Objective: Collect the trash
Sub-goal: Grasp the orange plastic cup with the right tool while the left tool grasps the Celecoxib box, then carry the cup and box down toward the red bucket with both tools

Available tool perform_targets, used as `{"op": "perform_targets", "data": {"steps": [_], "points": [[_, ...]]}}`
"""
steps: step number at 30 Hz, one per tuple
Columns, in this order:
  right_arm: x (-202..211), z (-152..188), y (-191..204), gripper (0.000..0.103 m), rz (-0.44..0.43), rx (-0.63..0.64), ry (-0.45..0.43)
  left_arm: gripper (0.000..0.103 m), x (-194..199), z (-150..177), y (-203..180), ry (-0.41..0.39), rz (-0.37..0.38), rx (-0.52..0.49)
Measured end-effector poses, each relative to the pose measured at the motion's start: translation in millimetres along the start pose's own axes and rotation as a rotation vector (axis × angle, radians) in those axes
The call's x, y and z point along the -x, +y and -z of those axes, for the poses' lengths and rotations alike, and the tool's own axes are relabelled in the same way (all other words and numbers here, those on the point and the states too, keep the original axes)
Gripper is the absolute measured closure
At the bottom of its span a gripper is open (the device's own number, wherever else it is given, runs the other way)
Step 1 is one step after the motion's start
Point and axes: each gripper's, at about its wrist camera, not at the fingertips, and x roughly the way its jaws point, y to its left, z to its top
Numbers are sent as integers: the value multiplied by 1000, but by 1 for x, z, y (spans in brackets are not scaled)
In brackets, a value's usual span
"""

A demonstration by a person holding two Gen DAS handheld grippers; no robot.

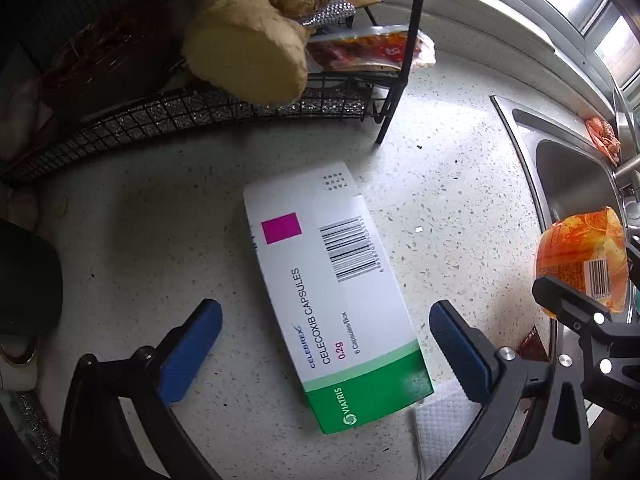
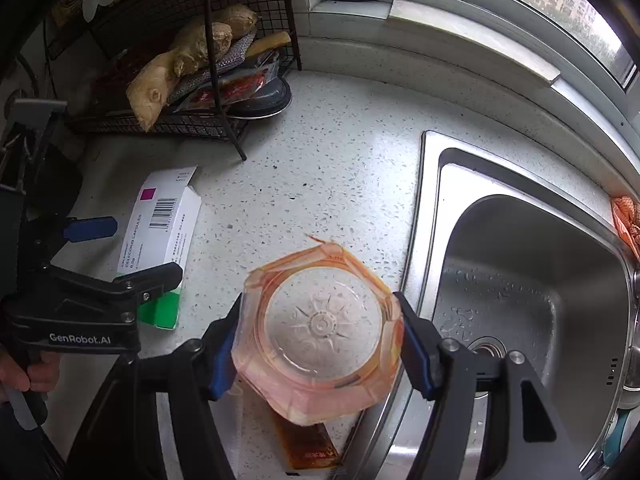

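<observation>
Trash, three pieces in sight, none yet binned as far as can be judged; no bin in either view. Left gripper (image 1: 326,350) poised over the medicine box (image 1: 332,300), jaws spread wide with one blue pad on each side, clear of the cardboard; box flat on the speckled countertop (image 1: 440,184) just in front of the wire rack (image 1: 200,112). Readable on the box: "CELEBREX", "CELECOXIB CAPSULES", "0.2g", "6 Capsules/Box", "VIATRIS" on the green band, plus a barcode and a magenta square. Printed on the left gripper's body in the right wrist view: "GenRobot.AI". Under the box's near corner, a white paper towel (image 1: 444,428), probably also for collecting. Further right, right gripper (image 2: 320,344) clenched on an orange plastic cup (image 2: 320,336), pads pressing its sides, held off the counter beside the sink (image 2: 520,280); barcode on its label, other print too small. Below the cup, a brown sachet (image 2: 308,448) lying at the counter edge. So: cup in hand, box next, towel and sachet left.
</observation>
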Motion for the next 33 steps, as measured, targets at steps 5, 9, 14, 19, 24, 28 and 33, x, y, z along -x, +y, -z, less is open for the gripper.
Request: {"op": "perform_targets", "data": {"steps": [5, 9, 14, 19, 24, 28, 33], "points": [[3, 0, -1, 38, -3, -3, 1, 19, -5, 1, 0, 10, 15, 5], [-1, 0, 1, 38, 0, -9, -3, 35, -8, 9, -5, 3, -14, -37], [1, 3, 2, 38, 2, -17, -8, 43, -1, 18, -5, 2, -3, -43], [10, 7, 4, 38, 5, -13, -21, 43, 19, 35, -6, -25, 17, -36], [27, 18, 6, 38, 14, -16, -47, 43, 48, 50, -18, -60, 14, -69], [44, 33, 6, 38, 30, -19, -67, 43, 74, 68, -33, -91, 22, -80], [73, 61, 1, 38, 62, -37, -99, 43, 107, 99, -58, -129, 35, -87]]}}
